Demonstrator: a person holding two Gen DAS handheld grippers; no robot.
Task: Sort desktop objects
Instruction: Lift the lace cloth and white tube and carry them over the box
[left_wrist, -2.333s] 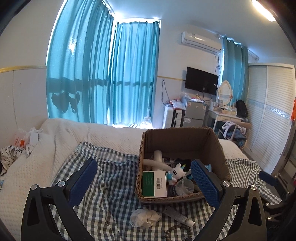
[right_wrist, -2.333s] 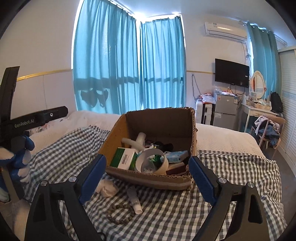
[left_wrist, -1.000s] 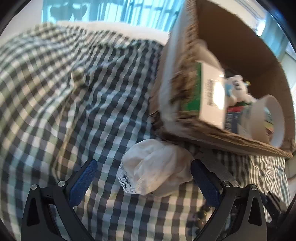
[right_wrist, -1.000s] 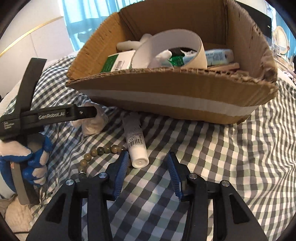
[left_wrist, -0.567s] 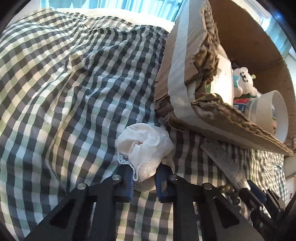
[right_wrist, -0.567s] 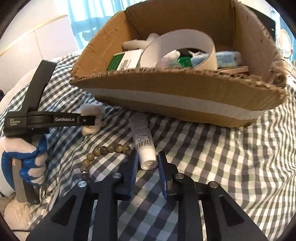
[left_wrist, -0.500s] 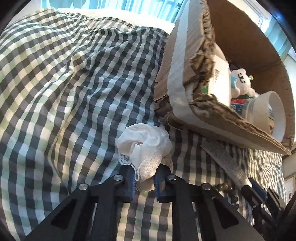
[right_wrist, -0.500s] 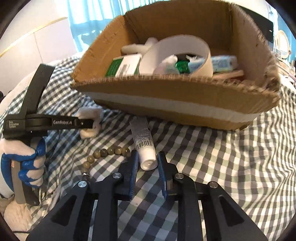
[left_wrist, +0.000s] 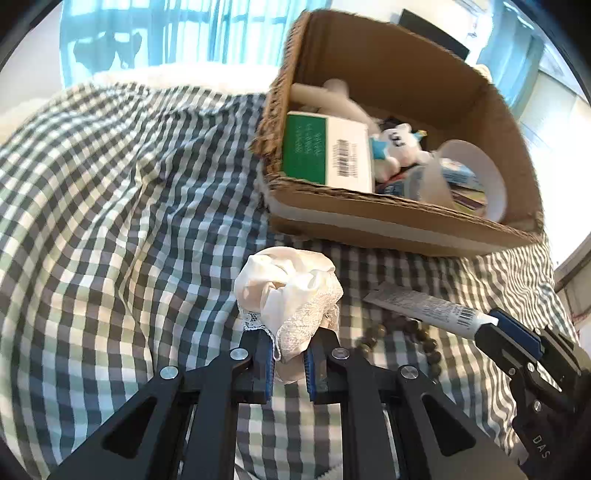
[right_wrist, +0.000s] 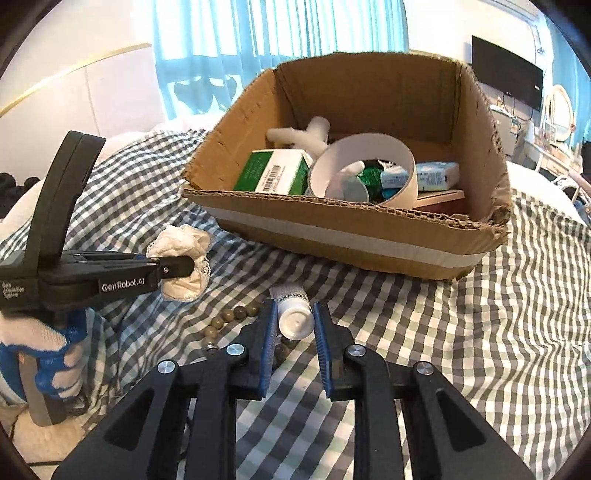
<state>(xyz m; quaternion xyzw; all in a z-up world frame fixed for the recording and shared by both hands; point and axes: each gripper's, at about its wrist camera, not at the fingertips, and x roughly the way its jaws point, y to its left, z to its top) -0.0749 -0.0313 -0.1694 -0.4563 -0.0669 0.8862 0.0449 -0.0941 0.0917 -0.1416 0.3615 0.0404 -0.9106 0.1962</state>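
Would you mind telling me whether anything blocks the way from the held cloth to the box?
Only the box's near wall. The left gripper holds the cloth just before it, lower than the rim, so it must rise over that edge. Nothing else lies between.

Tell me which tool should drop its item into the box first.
Left. The left tool already holds the white cloth lifted, near the cardboard box. The right tool grips the tube lower down.
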